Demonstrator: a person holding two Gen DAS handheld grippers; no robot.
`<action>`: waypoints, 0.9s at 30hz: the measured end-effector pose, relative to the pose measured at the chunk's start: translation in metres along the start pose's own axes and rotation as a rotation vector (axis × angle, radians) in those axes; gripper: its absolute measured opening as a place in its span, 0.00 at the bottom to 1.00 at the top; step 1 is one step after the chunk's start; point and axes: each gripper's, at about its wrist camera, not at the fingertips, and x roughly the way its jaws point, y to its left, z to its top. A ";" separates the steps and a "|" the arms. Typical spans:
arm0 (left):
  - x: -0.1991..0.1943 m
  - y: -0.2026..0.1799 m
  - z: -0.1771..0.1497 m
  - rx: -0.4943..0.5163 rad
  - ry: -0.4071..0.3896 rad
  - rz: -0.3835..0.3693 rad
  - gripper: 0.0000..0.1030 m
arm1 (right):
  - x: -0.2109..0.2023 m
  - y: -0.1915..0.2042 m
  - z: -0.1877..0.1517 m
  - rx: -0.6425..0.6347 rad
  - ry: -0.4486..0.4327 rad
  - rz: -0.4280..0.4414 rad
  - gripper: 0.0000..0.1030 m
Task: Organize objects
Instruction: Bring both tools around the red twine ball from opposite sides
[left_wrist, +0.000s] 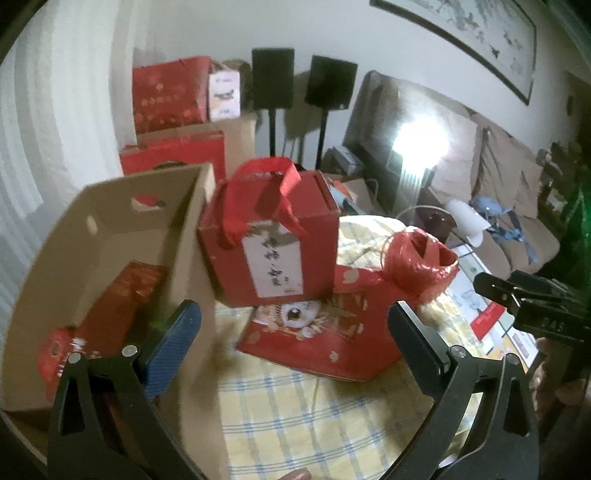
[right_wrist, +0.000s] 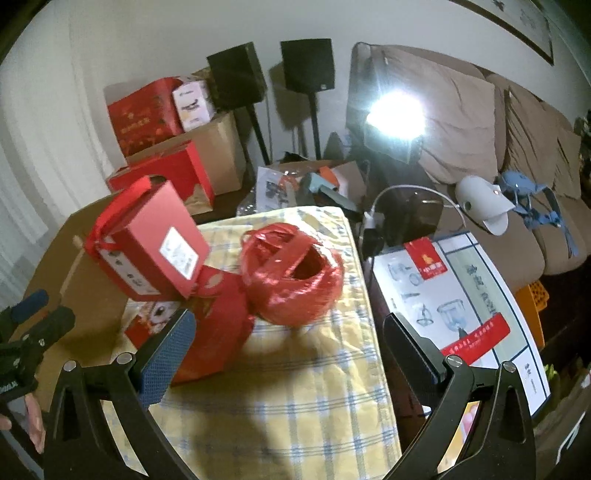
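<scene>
Red twine ball (right_wrist: 291, 275) beside tilted red box (right_wrist: 147, 247)

Red gift box (left_wrist: 269, 236), red twine ball (right_wrist: 291, 275), yellow-blue checked cloth (right_wrist: 295, 398).

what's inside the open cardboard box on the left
In the left wrist view, the cardboard box holds at least one red package lying tilted against its right wall. The left gripper covers the box's near corner, so more may be hidden.
</scene>
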 end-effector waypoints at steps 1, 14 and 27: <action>0.002 -0.001 0.000 -0.003 0.006 -0.008 0.98 | 0.003 -0.003 0.000 0.007 0.004 -0.002 0.99; 0.033 -0.032 0.008 0.028 0.067 -0.068 0.83 | 0.033 -0.047 0.010 0.150 0.055 0.018 0.78; 0.057 -0.054 0.012 0.051 0.129 -0.101 0.74 | 0.065 -0.053 0.029 0.207 0.113 0.047 0.53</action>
